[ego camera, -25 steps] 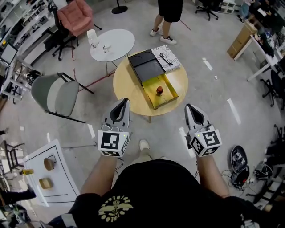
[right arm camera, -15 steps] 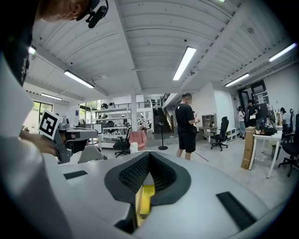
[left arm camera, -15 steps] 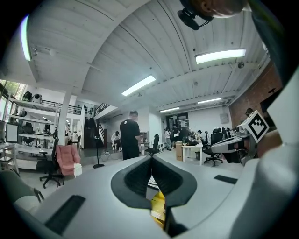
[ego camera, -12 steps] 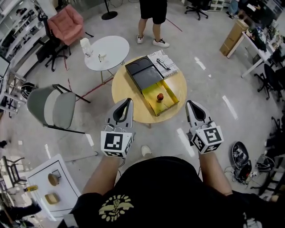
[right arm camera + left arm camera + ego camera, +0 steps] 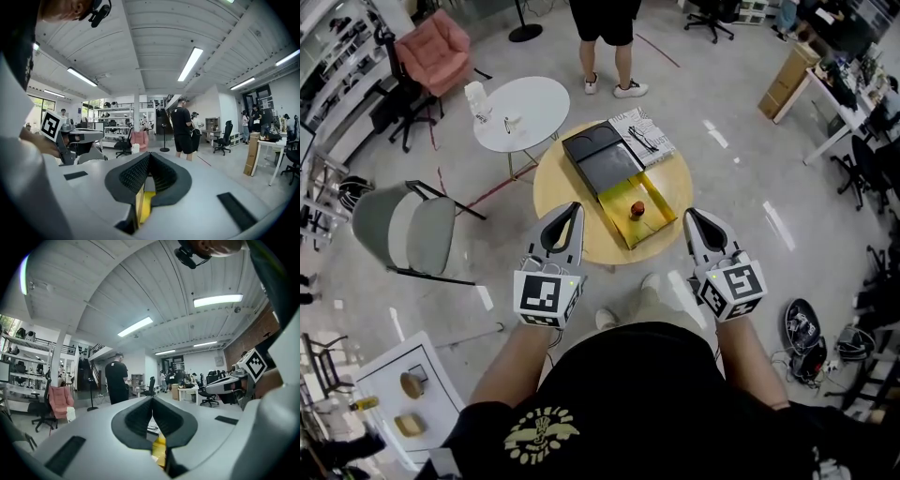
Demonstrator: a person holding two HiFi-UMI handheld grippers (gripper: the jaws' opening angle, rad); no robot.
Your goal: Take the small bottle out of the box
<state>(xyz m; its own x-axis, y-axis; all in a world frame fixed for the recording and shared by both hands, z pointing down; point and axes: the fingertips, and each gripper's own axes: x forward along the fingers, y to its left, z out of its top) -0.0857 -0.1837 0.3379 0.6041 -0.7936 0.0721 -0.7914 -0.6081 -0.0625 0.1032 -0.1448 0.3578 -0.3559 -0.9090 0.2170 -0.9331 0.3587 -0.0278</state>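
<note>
A small bottle with a reddish-brown top stands in the open yellow box on the round wooden table. The box's dark lid lies open beyond it. My left gripper is held near the table's front left edge, shut and empty. My right gripper hovers at the table's front right edge, also shut with nothing between its jaws. Both are short of the box. In the left gripper view and the right gripper view the jaw tips meet, with a strip of yellow box below.
A patterned booklet lies at the table's far right. A white round table stands behind left, a grey chair to the left, a pink armchair farther back. A person stands beyond the table. Cardboard box at right.
I have stepped closer to the wooden table; both grippers now reach its front edge. Their jaws stayed shut. The standing person has shifted leftward in view.
</note>
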